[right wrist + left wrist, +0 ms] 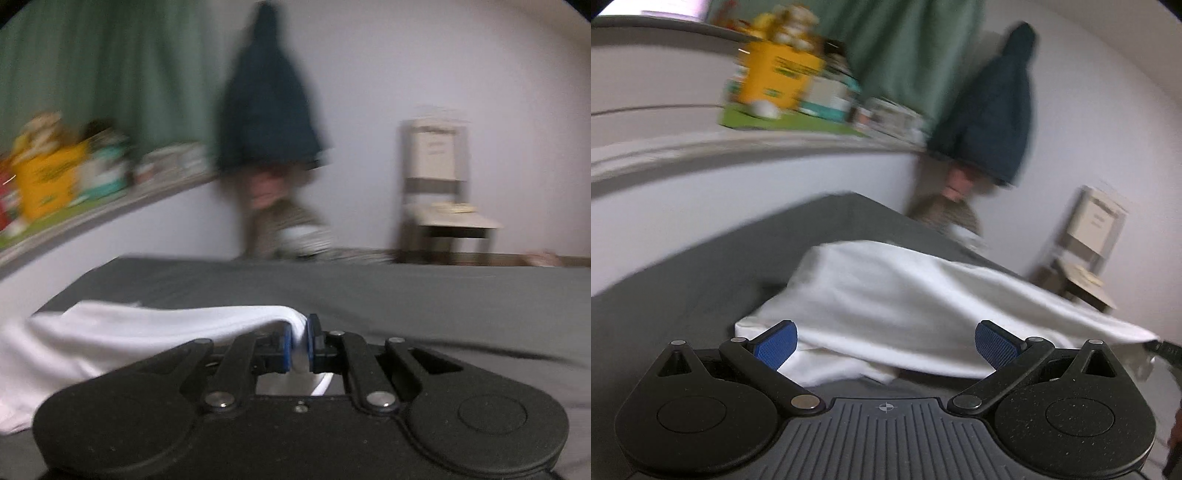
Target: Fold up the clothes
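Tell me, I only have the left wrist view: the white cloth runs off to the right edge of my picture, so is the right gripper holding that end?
Observer: Yes. The right gripper is shut on a bunched edge of the white garment.
Operator: Is the pinched cloth lifted or lying flat?
Observer: It rises from the grey bed sheet up into the blue pads.
Operator: And my left gripper?
Observer: The left gripper is open, with the garment in front of it, ungripped.
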Tool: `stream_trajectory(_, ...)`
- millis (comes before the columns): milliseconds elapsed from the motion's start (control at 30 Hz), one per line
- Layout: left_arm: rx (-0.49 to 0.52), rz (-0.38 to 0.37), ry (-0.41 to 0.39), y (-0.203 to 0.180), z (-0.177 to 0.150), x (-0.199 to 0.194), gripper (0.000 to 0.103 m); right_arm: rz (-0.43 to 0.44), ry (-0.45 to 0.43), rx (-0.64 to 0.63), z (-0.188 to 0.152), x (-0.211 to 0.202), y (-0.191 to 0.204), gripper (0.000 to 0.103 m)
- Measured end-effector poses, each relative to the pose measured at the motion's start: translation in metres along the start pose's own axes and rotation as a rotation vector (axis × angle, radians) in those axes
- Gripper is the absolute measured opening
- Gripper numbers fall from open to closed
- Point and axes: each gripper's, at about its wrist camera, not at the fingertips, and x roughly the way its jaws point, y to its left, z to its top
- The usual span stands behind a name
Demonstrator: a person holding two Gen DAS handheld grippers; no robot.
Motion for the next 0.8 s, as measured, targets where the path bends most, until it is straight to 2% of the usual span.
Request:
stream_trajectory(67, 0.027, -0.064, 0.046, -0.004, -0.001, 0.005, 0.103, -0.118, -0.023, 0.037, 0.003, -0.008, -0.044, 0.009)
stream_trajectory(167, 0.086, -0.109, 0.1, -0.018, -0.003, 0.015, 0.103, -0.347, -0.032, 0.122, -0.002, -0.016, -0.119, 0.009)
stream_trajectory(200, 0.108, -0.121, 0.117, -0.023, -0.004, 0.019, 0.103, -0.418, 0.009, 0.148, -0.007, -0.014, -0.144, 0.009)
stream_trajectory(233, 0.14, -0.134, 0.137, -0.03, -0.005, 0.023, 0.103, -0.425, 0.082, 0.185, -0.013, -0.009, -0.164, 0.01)
stream_trajectory(300, 0.206, -0.159, 0.18, -0.044, -0.01, 0.03, 0.103, -0.362, 0.249, 0.265, -0.027, 0.003, -0.196, 0.013)
stream_trajectory(333, 0.235, -0.172, 0.2, -0.052, -0.012, 0.033, 0.103, -0.334, 0.302, 0.278, -0.036, 0.005, -0.202, 0.016)
stream_trajectory(400, 0.277, -0.196, 0.233, -0.066, -0.018, 0.037, 0.103, -0.314, 0.313, 0.202, -0.05, -0.002, -0.196, 0.03)
stream_trajectory(467, 0.251, -0.191, 0.224, -0.069, -0.019, 0.037, 0.103, -0.263, 0.295, 0.139, -0.058, -0.012, -0.179, 0.055)
stream_trajectory(567, 0.2, -0.15, 0.206, -0.067, -0.019, 0.041, 0.103, -0.01, 0.277, 0.109, -0.061, -0.018, -0.129, 0.055)
stream_trajectory(700, 0.12, -0.106, 0.202, -0.05, -0.02, 0.044, 0.103, 0.346, 0.261, -0.078, -0.058, -0.012, -0.037, 0.055)
stream_trajectory(800, 0.081, -0.092, 0.195, -0.042, -0.021, 0.046, 0.103, 0.505, 0.203, -0.272, -0.056, 0.0, 0.028, 0.056)
